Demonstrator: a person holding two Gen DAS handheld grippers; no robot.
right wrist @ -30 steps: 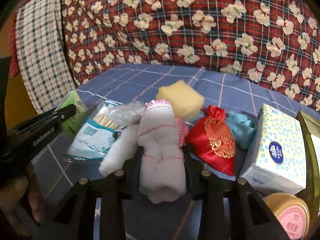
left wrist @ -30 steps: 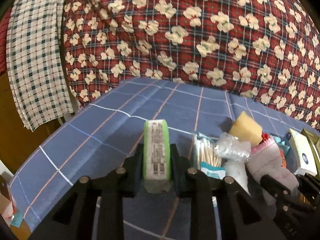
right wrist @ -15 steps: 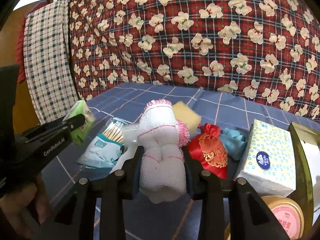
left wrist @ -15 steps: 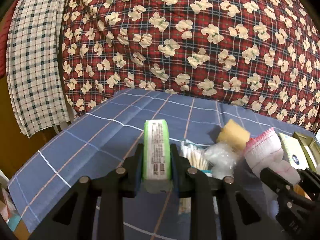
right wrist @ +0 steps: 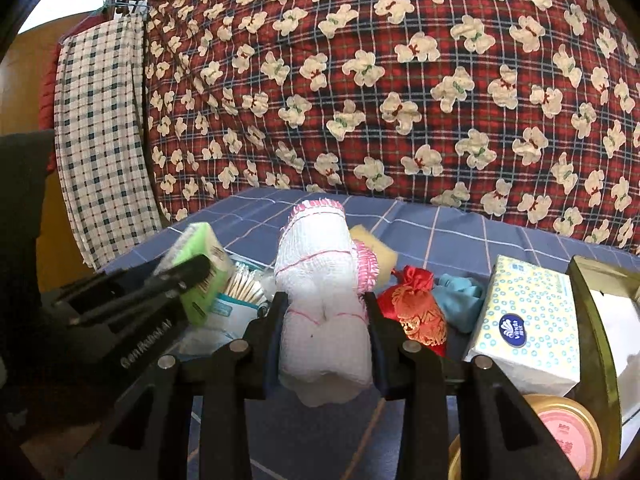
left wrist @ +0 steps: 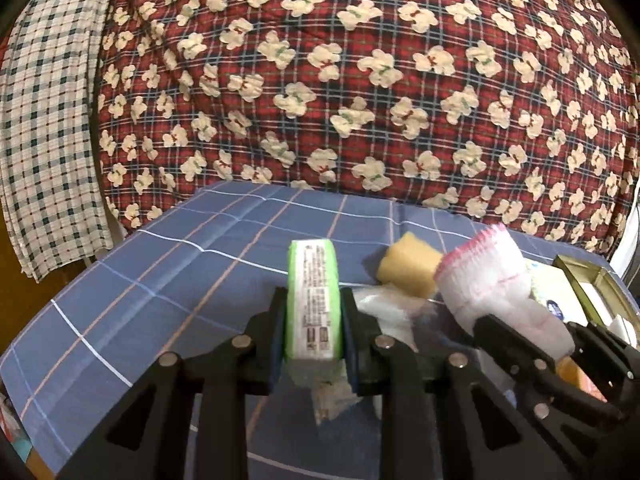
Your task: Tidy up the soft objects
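**Here: two soft items lifted clear, one in each claw**

Here the green tissue packet [left wrist: 314, 300] stands on its narrow edge between the fingers of the left gripper [left wrist: 314, 312], pinched across its thin dimension, and it hangs above the blue checked cloth [left wrist: 160, 280] rather than resting on it. The white gauze roll [right wrist: 324, 300], with its pink stitched rim uppermost, is squeezed at its waist by the right gripper [right wrist: 324, 320]; its lower end bulges below the jaws. Both claws are thus closed on their loads, neither spread.

Beyond these, on the cloth, lie the yellow sponge [right wrist: 374, 252], the bag of cotton swabs [right wrist: 236, 296], the red embroidered pouch [right wrist: 416, 312], a teal cloth [right wrist: 460, 300] and the tissue box [right wrist: 524, 320]. An open metal tin [right wrist: 592, 320] stands at the right edge, and a round lidded jar [right wrist: 560, 432] sits nearest you.

You do well to keep both grips steady, since soft goods slip when pressure eases. Judge the tin as the likely destination; carry the roll above the tissue box, which stands in its way. Keep the two grippers apart, because they sit close beside each other. Set each item down before you release it.
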